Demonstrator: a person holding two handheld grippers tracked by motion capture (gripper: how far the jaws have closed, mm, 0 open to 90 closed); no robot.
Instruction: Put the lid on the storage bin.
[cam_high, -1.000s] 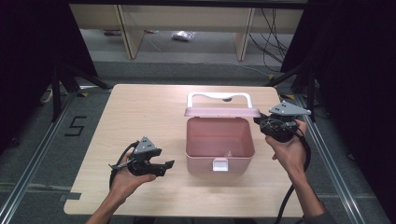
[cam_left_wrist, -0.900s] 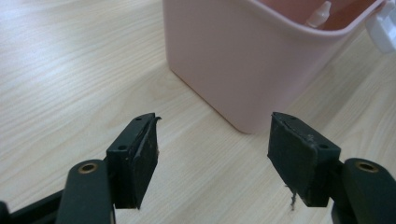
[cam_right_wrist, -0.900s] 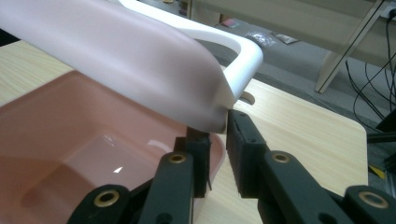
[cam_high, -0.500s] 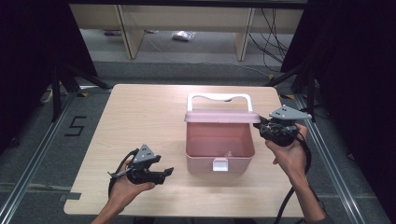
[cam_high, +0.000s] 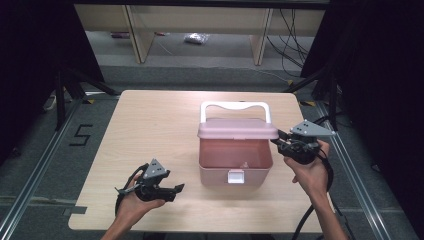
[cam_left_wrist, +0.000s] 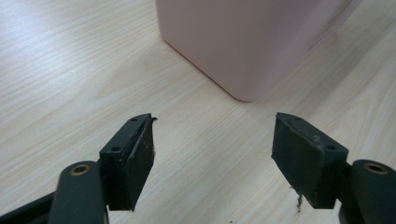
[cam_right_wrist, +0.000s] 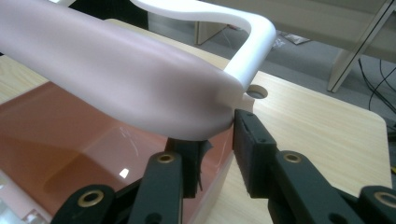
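Note:
A pink box (cam_high: 235, 156) stands on the wooden table (cam_high: 150, 130), its pink lid (cam_high: 237, 130) half raised and a white handle (cam_high: 235, 106) behind it. My right gripper (cam_high: 279, 138) is at the lid's right corner. In the right gripper view its jaws (cam_right_wrist: 218, 142) straddle the box's right wall just under the lid (cam_right_wrist: 116, 79); they have just been opening, and a gap shows between the pads. My left gripper (cam_high: 177, 190) hovers near the front left of the box. It is open with nothing between its jaws (cam_left_wrist: 212, 154), which have also just widened. The box corner (cam_left_wrist: 247, 42) lies ahead.
Black cables trail from both grippers toward the table's front edge. Shelving legs and cables stand on the floor beyond the far edge. Bare tabletop lies to the left of the box.
The lid has tipped lower over the box. My right gripper's jaws have parted at the lid's corner. The left hand has drifted slightly toward the front edge.

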